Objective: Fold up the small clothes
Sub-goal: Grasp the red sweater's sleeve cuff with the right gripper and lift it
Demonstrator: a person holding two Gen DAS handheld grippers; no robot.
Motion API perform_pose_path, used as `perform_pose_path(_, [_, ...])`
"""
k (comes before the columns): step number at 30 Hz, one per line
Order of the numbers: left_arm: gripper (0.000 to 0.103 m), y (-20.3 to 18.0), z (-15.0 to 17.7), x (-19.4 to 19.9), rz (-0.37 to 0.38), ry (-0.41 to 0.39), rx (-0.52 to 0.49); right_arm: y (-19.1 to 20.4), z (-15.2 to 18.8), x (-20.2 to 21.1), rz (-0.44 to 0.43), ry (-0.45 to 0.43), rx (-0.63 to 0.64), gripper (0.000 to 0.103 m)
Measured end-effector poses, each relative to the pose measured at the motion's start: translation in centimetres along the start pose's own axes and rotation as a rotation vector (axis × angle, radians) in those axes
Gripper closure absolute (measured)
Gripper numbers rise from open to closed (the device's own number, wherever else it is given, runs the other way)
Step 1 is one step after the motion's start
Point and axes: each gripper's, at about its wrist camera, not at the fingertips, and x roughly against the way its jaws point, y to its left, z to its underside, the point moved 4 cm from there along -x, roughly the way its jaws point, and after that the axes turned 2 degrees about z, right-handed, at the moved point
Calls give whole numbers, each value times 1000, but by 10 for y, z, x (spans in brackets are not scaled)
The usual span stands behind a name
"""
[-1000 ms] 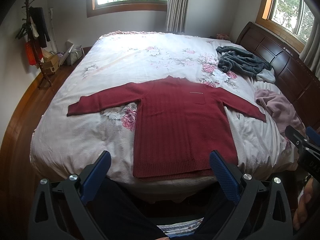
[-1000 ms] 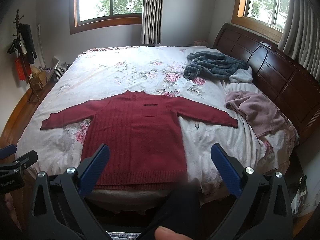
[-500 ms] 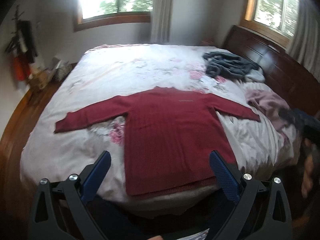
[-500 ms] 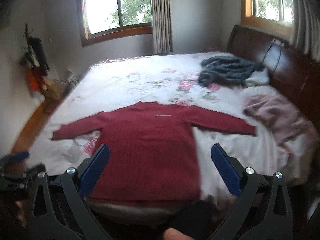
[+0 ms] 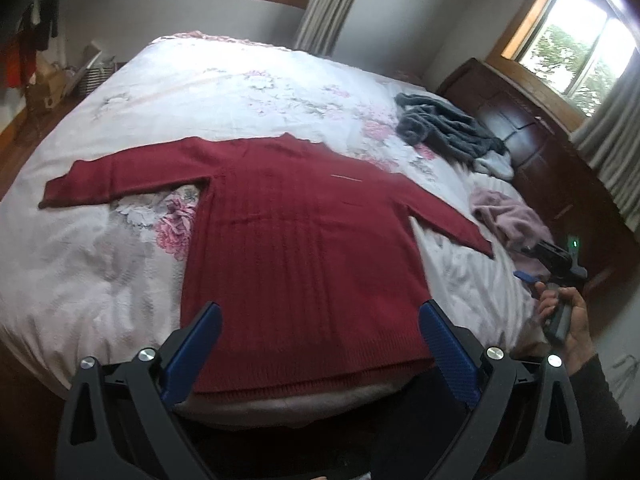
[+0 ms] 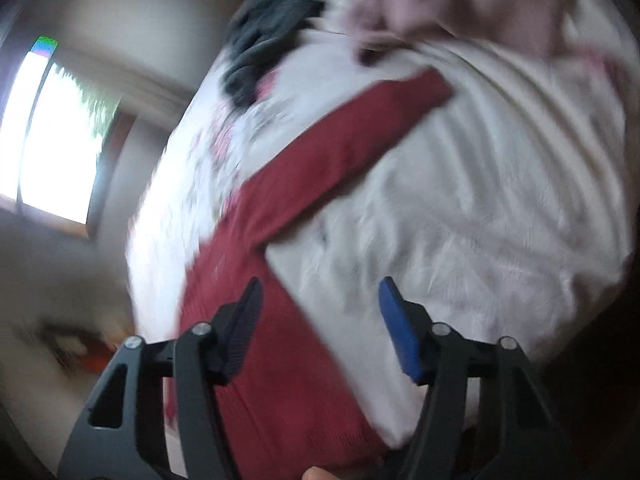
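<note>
A red sweater lies flat on the bed, face up, with both sleeves stretched out to the sides. Nothing on it is folded yet, so the folding looks like it is just about to start.

The left tool hangs above the bottom edge of the sweater. Its two blue fingers are spread wide and hold nothing. The sweater's body lies straight ahead of it. One sleeve runs off to its left and the other to its right.

The right tool is tipped over sideways, and its picture is blurry. Its fingers are spread apart too, and they are empty. The sweater's side edge lies between and under them, and the right sleeve reaches away in front of it. I cannot tell if this tool is touching the cloth. In the left view, a hand holding this tool shows at the far right, off the side of the bed.

A gray cloth and a pink cloth lie beyond the sleeve, near the dark wood headboard. They are well apart from both tools.

I think the right sleeve comes first. The right tool would need to go down to the sleeve, pinch it, and carry it across onto the sweater's body. It should pinch only the sleeve and not the sheet under it.
</note>
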Motion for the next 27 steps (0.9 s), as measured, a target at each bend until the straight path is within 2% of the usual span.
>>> perform_pose_path(3, [4,3,-9,-11,2,0,30,-43,-47,-21,-60,-49,-157,44])
perform_pose_path(6, [4,4,-15,-33,56,49,54,-85,-91,-51,-146,-65,-346,44])
perform_pose_path(9, [4,1,-20,-53,62,89,62,-109,-120,-77,-171,-79,-429,44])
perform_pose_path(13, [4,3,-23,-71,34,119,98,-126,-145,-106,-176,-85,-489,50])
perform_pose_path(18, [4,11,-23,-94,-13,162,134,-136,-163,-136,-130,-88,-500,51])
perform_pose_path(24, [4,13,-23,-99,-9,150,159,-140,-175,-144,-118,-119,-492,51])
perform_pose_path(27, [4,18,-23,-101,-3,153,173,-138,-180,-149,-100,-123,-476,64])
